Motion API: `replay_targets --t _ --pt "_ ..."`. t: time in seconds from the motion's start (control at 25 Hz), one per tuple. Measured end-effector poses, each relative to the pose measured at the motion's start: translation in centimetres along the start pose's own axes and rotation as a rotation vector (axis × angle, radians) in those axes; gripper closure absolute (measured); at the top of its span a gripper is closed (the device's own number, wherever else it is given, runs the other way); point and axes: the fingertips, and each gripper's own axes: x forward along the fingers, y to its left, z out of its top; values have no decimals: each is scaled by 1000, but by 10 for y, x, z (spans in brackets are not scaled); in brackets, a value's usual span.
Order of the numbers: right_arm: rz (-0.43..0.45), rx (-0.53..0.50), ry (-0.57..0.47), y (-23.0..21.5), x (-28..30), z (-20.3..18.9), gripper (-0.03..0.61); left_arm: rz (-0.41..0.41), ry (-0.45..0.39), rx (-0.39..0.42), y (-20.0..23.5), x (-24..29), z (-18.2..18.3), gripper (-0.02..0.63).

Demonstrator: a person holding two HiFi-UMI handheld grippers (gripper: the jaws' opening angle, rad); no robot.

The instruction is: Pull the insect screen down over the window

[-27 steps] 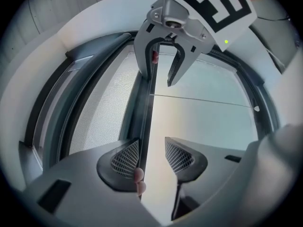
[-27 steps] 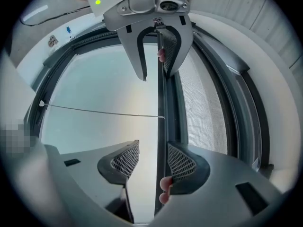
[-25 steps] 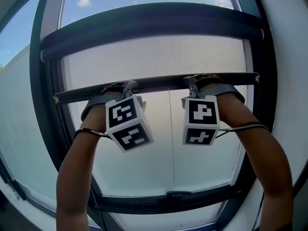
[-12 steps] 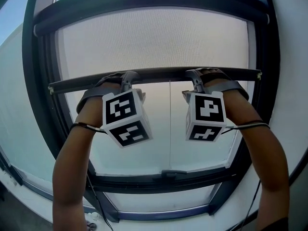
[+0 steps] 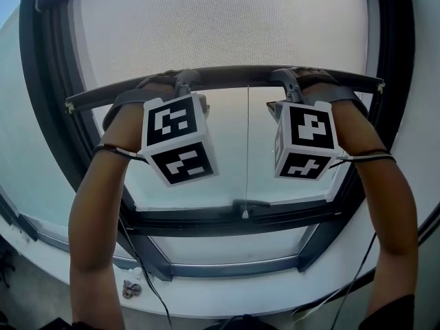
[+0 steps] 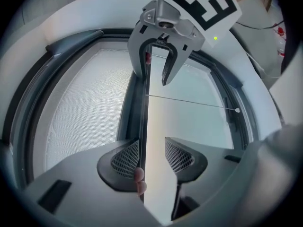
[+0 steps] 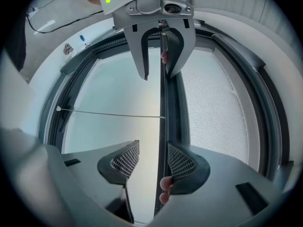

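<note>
The insect screen's grey mesh hangs from above and ends in a dark pull bar that runs across the window. My left gripper holds the bar left of its middle, and my right gripper holds it right of the middle. In the left gripper view the jaws are shut on the bar, with the mesh on one side. In the right gripper view the jaws are likewise shut on the bar. A thin pull cord hangs from the bar's middle.
The dark lower window frame lies below the bar, and the cord's end bead hangs just in front of it. Under it runs a white sill with small objects at its left. Thin cables trail from both wrists.
Both grippers have come down with the bar between them. More mesh shows above it, and the roller housing has left the view at the top. The lower frame and sill now show.
</note>
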Motion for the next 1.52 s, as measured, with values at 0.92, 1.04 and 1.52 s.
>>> replay_targets --t 0.92,1.04,1.52 --pt "6 44 -19 38 2 6 391 -63 -67 -77 -39 3 -1 446" --pt "23 57 -27 38 0 7 391 -75 -74 -75 -39 0 0 446" --pt "160 44 -20 60 -8 14 413 -176 -60 -59 -64 -4 -3 448"
